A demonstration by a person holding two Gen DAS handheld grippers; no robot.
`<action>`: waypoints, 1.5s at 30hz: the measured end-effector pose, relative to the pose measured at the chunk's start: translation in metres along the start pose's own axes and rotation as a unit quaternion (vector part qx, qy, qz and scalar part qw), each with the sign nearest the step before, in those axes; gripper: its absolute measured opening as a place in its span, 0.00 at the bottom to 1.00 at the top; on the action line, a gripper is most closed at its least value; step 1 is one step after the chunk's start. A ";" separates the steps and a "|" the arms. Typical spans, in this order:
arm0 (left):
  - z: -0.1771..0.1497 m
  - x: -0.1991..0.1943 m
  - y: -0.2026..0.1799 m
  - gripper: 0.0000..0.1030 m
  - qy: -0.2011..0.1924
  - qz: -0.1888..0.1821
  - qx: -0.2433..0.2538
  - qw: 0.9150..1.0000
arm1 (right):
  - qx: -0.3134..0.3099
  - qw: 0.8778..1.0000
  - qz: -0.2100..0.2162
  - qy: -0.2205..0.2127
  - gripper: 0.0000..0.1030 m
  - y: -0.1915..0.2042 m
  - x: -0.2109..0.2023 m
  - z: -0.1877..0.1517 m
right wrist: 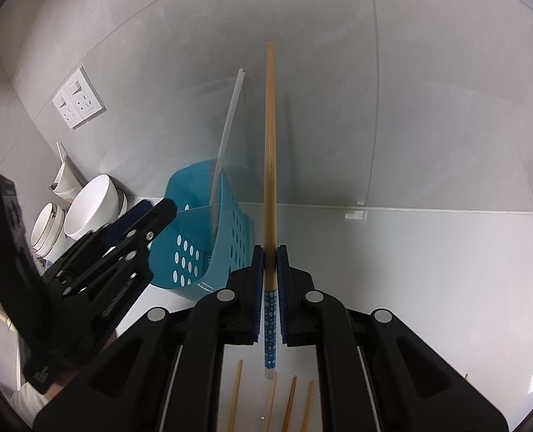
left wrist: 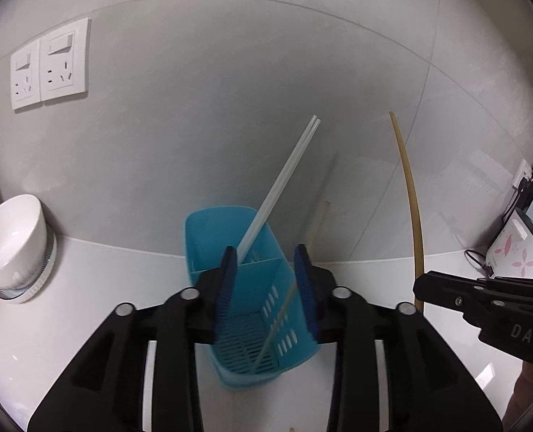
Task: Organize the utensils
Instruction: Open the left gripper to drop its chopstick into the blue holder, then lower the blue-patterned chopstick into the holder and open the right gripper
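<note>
Left wrist view: left gripper (left wrist: 268, 284) at lower centre, jaws clamped on the two side walls of a blue perforated utensil caddy (left wrist: 262, 309), which sits tilted on the white countertop (left wrist: 97, 288). A pair of white chopsticks (left wrist: 280, 183) stands in the caddy's rear compartment, leaning toward upper right. One thin bamboo chopstick (left wrist: 275, 327) lies slanted in the front compartment; motion-blurred. Right gripper (left wrist: 419, 288) enters from the right edge, with a bamboo chopstick (left wrist: 408, 194) rising from it, curved by the lens. White bowl (left wrist: 14, 241) at left edge; wall sockets (left wrist: 50, 68) upper left. Right wrist view: right gripper (right wrist: 270, 262) at lower centre, jaws narrow, pinching the bamboo chopstick (right wrist: 270, 151) near upright, just above its blue dotted end. Caddy (right wrist: 201, 237) left of centre, held by the left gripper (right wrist: 158, 216). Four more bamboo chopsticks (right wrist: 235, 392) lie on the countertop (right wrist: 428, 270) at bottom centre. Stacked white bowls (right wrist: 86, 208) at left.
</note>
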State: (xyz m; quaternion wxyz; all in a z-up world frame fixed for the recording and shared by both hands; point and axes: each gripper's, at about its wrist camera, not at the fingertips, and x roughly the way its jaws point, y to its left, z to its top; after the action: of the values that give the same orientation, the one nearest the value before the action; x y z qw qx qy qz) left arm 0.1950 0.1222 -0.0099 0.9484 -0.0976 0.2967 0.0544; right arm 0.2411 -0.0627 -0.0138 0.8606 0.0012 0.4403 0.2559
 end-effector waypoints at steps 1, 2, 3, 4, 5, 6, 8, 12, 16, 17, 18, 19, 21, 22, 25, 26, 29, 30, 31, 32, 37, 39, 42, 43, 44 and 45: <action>0.001 -0.003 0.000 0.42 0.004 0.005 0.001 1.000 | 0.000 1.000 0.000 -0.001 0.06 0.000 0.000 0.001; 0.002 -0.006 0.000 0.45 0.011 0.012 0.001 1.000 | 0.000 1.000 0.002 -0.003 0.06 0.000 -0.001 0.001; 0.002 -0.009 0.002 0.52 0.015 0.012 -0.002 1.000 | 0.000 1.000 0.004 -0.005 0.06 0.001 -0.001 0.002; 0.003 -0.012 0.005 0.60 0.018 0.012 -0.007 1.000 | -0.001 1.000 0.006 -0.008 0.06 0.001 -0.002 0.003; 0.003 -0.015 0.009 0.66 0.023 0.020 -0.013 0.999 | -0.001 1.000 0.008 -0.010 0.06 0.001 -0.003 0.004; 0.003 -0.017 0.011 0.74 0.028 0.027 -0.018 0.999 | -0.003 1.000 0.011 -0.013 0.07 0.003 -0.003 0.005; 0.002 -0.024 0.015 0.77 0.034 0.037 -0.021 0.999 | -0.007 1.000 0.019 -0.018 0.07 0.006 -0.004 0.008; -0.001 -0.034 0.020 0.86 0.044 0.055 -0.018 0.997 | -0.011 0.999 0.037 -0.027 0.07 0.013 -0.003 0.015; -0.004 -0.043 0.027 0.93 0.051 0.074 -0.021 0.996 | -0.015 0.998 0.053 -0.042 0.07 0.021 -0.004 0.023; -0.005 -0.043 0.030 0.93 0.055 0.079 -0.021 0.995 | -0.019 0.997 0.056 -0.048 0.07 0.024 -0.004 0.025; -0.006 -0.044 0.033 0.93 0.059 0.081 -0.023 0.995 | -0.022 0.997 0.060 -0.052 0.07 0.027 -0.004 0.027; -0.007 -0.045 0.035 0.93 0.061 0.084 -0.023 0.994 | -0.025 0.996 0.063 -0.056 0.07 0.028 -0.004 0.028; -0.008 -0.047 0.039 0.93 0.065 0.091 -0.026 0.993 | -0.030 0.995 0.071 -0.067 0.07 0.034 -0.004 0.032; -0.009 -0.048 0.041 0.93 0.067 0.091 -0.030 0.993 | -0.031 0.994 0.077 -0.075 0.07 0.037 -0.005 0.033; -0.009 -0.048 0.048 0.93 0.070 0.092 -0.044 0.992 | -0.029 0.991 0.091 -0.094 0.06 0.042 -0.006 0.038; -0.010 -0.049 0.050 0.93 0.069 0.093 -0.047 0.992 | -0.029 0.990 0.095 -0.101 0.06 0.044 -0.005 0.039; -0.011 -0.049 0.054 0.94 0.067 0.101 -0.050 0.991 | -0.032 0.986 0.107 -0.120 0.06 0.050 -0.002 0.040; -0.011 -0.049 0.056 0.94 0.069 0.103 -0.051 0.991 | -0.032 0.986 0.108 -0.126 0.06 0.052 0.000 0.040; -0.012 -0.049 0.058 0.94 0.070 0.104 -0.053 0.991 | -0.031 0.985 0.109 -0.129 0.06 0.053 0.002 0.039; -0.012 -0.050 0.059 0.94 0.070 0.105 -0.054 0.990 | -0.029 0.985 0.109 -0.131 0.06 0.054 0.006 0.038; -0.015 -0.049 0.066 0.94 0.071 0.113 -0.058 0.989 | -0.026 0.986 0.100 -0.131 0.06 0.058 0.022 0.031; -0.017 -0.047 0.068 0.94 0.073 0.114 -0.061 0.989 | -0.025 0.987 0.095 -0.123 0.07 0.058 0.028 0.027; -0.019 -0.044 0.069 0.94 0.081 0.115 -0.060 0.988 | -0.026 0.989 0.091 -0.111 0.07 0.057 0.037 0.020; -0.019 -0.043 0.070 0.94 0.083 0.114 -0.061 0.988 | -0.026 0.990 0.090 -0.109 0.07 0.056 0.039 0.018; -0.020 -0.042 0.070 0.94 0.084 0.114 -0.062 0.988 | -0.026 0.990 0.086 -0.105 0.07 0.056 0.042 0.016; -0.020 -0.041 0.070 0.94 0.084 0.115 -0.062 0.988 | -0.026 0.991 0.084 -0.100 0.07 0.056 0.045 0.014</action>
State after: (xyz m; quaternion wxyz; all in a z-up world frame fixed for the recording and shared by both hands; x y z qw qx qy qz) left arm 0.1389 0.1842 -0.0127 0.8997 -0.1254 0.3809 0.1725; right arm 0.2490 0.0086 -0.0265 0.8756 0.0417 0.3433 0.3373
